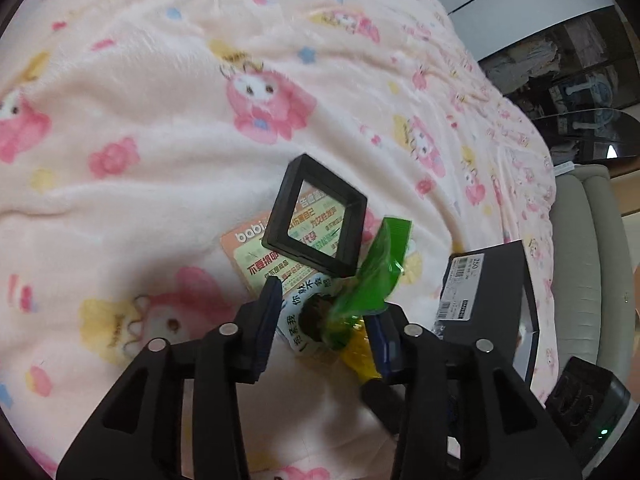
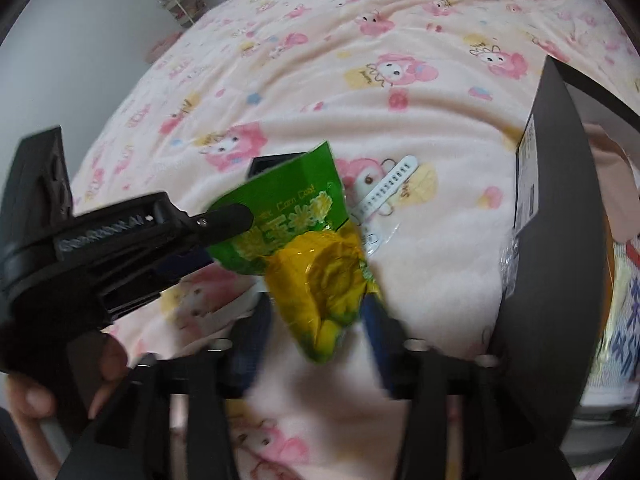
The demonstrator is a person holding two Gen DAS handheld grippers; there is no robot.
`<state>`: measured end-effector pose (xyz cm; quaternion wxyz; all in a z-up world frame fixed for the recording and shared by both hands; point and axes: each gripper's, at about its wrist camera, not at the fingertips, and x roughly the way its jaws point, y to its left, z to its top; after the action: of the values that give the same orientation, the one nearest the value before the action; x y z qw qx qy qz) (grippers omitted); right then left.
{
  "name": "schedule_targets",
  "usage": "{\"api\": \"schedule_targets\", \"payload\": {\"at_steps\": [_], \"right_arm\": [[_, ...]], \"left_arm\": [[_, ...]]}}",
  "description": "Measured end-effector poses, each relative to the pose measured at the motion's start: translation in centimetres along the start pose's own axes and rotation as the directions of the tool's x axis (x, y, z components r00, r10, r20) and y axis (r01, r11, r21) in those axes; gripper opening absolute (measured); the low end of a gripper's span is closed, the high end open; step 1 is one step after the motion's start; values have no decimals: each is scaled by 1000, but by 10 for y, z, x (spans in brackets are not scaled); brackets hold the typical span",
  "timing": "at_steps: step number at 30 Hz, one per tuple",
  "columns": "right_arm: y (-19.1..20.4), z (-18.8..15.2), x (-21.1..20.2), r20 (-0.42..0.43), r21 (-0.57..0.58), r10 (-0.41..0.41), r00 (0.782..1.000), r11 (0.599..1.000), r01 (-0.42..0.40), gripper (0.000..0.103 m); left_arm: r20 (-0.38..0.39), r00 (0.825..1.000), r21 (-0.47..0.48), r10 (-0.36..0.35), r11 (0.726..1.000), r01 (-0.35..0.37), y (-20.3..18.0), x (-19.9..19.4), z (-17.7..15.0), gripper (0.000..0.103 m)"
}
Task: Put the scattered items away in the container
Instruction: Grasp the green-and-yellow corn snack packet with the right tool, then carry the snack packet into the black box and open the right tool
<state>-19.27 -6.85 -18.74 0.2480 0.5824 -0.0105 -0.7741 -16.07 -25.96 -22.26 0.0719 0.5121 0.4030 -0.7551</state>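
Getting the corn snack packet [image 2: 320, 264] across into the black box [image 2: 560, 200] looks to be the step in hand; the packet hangs tilted above the bed blanket [image 1: 160, 120], green end up and yellow end down, between the fingers of the right claw [image 2: 316, 304]; those fingers stand wide, and the blur hides whether the pads press on it, so I cannot tell if it is truly held. The left claw [image 1: 326, 300] is spread apart and gripping nothing, its tip just beside the packet's green end.

To do this well, I judge the right claw should pinch the flat crimped edge, not the puffed middle, which would likely slip; the left should back off before the carry so the two do not tangle; then lift over the box wall and let go low inside.

The box sits at the right, open on top; a printed packet [image 2: 624, 312] shows inside, the rest is hidden. Still out on the blanket are a black display frame [image 1: 316, 224] resting on an orange card [image 1: 256, 260], and a white watch strap [image 2: 386, 184].
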Motion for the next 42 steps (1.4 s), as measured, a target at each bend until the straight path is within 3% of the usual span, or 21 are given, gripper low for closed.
{"api": "schedule_targets", "payload": {"at_steps": [3, 5, 6, 8, 10, 13, 16, 19, 23, 26, 29, 32, 36, 38, 42], "right_arm": [[-8, 2, 30, -71, 39, 27, 997, 999, -25, 52], [-13, 3, 40, -71, 72, 31, 997, 997, -26, 50], [-13, 4, 40, -57, 70, 33, 998, 997, -29, 47], [-8, 3, 34, -32, 43, 34, 999, 999, -33, 35], [-1, 1, 24, -12, 9, 52, 999, 999, -52, 30], [6, -2, 1, 14, -10, 81, 997, 997, -81, 29], [4, -6, -25, 30, 9, 144, 989, 990, -144, 29], [2, -12, -57, 77, -6, 171, 982, 985, -171, 29], [-14, -26, -99, 142, 2, 209, 967, 977, -212, 28], [-48, -39, -135, 211, 76, 242, 947, 962, -263, 27], [-84, -49, -165, 275, 127, 218, 937, 957, -260, 27], [-123, -59, -190, 320, 146, 145, 936, 969, -199, 27], [-180, -71, -205, 320, 177, 41, 946, 979, -102, 27], [-208, -73, -205, 310, 198, -2, 951, 978, -62, 25], [-257, -91, -208, 316, 261, -27, 948, 963, -60, 23]], "left_arm": [[-69, 997, -17, -40, 999, 39, 1, 15, 1, 43], [-98, 992, -22, -83, 996, 81, 1, 21, -1, 25], [-102, 990, -15, -100, 995, 99, -1, 20, -2, 6], [-57, 992, 14, -112, 994, 113, -5, 9, -5, 5], [-39, 988, 28, -149, 988, 150, -8, -2, -12, 5], [-5, 982, 84, -189, 978, 189, -19, -20, -20, 4], [32, 958, 146, -283, 950, 276, -36, -51, -36, 5], [69, 950, 200, -304, 937, 285, -52, -75, -49, 5], [45, 925, 276, -378, 894, 352, -86, -95, -70, 5], [-6, 903, 333, -429, 851, 406, -119, -97, -84, 4], [-79, 879, 376, -471, 802, 464, -162, -84, -102, 4], [-148, 874, 425, -463, 768, 479, -213, -56, -120, 4], [-238, 876, 434, -420, 761, 482, -260, -6, -141, 5], [-292, 869, 410, -400, 768, 492, -274, 23, -149, 5], [-401, 832, 336, -384, 783, 523, -278, 74, -167, 5]]}}
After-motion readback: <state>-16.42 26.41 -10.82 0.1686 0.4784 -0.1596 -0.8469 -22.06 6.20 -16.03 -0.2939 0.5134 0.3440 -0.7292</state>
